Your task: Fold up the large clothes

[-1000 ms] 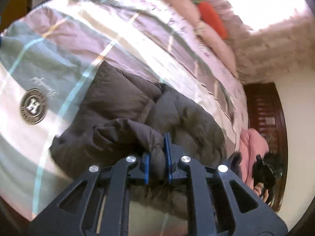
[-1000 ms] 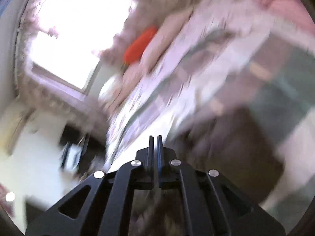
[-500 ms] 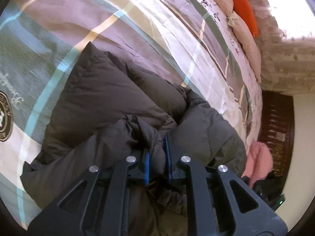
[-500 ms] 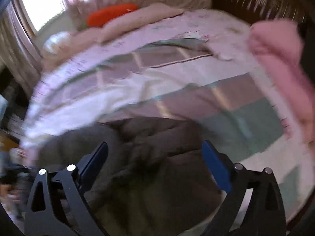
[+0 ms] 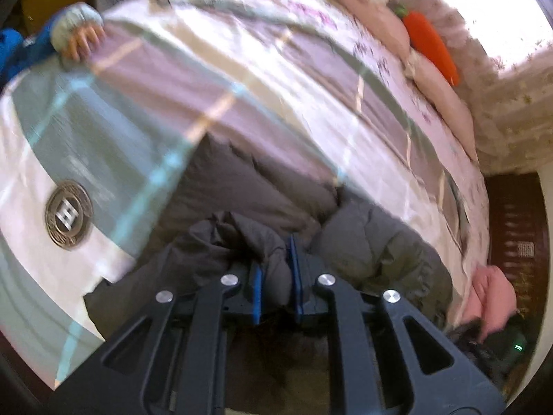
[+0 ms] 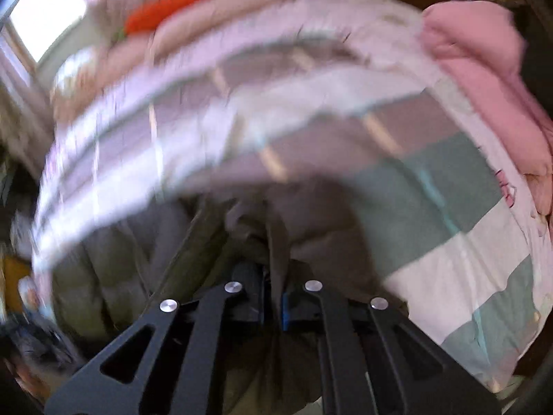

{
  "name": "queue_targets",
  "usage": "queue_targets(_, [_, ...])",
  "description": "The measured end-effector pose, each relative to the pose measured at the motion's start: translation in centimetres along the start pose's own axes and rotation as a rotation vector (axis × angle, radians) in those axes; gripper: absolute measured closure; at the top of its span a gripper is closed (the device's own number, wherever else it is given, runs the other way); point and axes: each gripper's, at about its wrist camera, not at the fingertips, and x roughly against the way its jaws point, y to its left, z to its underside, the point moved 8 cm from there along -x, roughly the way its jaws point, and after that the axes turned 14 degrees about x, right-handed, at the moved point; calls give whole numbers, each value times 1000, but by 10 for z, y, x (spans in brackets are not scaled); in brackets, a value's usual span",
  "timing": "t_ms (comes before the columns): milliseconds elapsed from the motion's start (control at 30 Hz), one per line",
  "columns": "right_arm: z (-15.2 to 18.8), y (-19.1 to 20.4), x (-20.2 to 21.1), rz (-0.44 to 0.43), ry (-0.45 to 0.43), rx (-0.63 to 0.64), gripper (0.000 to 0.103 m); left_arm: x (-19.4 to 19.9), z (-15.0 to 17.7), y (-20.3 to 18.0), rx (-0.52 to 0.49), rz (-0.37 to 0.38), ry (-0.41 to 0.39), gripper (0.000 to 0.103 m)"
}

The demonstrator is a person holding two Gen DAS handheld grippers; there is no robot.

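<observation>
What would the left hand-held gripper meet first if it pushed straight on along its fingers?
Probably more of the dark padded jacket it already pinches, and the striped bedspread beyond that; depth is hard to judge.

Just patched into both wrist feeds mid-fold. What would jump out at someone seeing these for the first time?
The dark puffy jacket heaped on the striped bedspread, bunched between the left gripper and pinched by the right gripper. Next, the orange carrot plush by the pillows under the bright window, and a pink garment at the bed's edge.
</observation>
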Motion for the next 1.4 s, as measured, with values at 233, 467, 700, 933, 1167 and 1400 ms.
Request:
queue_targets(233, [-60,-26,-7,28,-184,-153,97,25,-33,-53,4,131,-204,90])
queue_targets(467, [-49,-21,-101,63,-90,-170,96,-56,-44,-46,24,58,-157,90])
queue_targets(700, [-33,16,-164,140,-28,40,79,-105,-45,-33,13,-4,-121,90])
queue_targets(933, [-75,8,-53,-70,-272,-79,24,-52,-61,-47,9,85,-179,83])
queue_targets(1167, [12,191,20,-333,-31,441,25,-12,-51,-72,-79,107,-254,70])
queue_targets(1400, [60,251,-55,-155,5,603,24,50,-54,-61,25,183,-227,66])
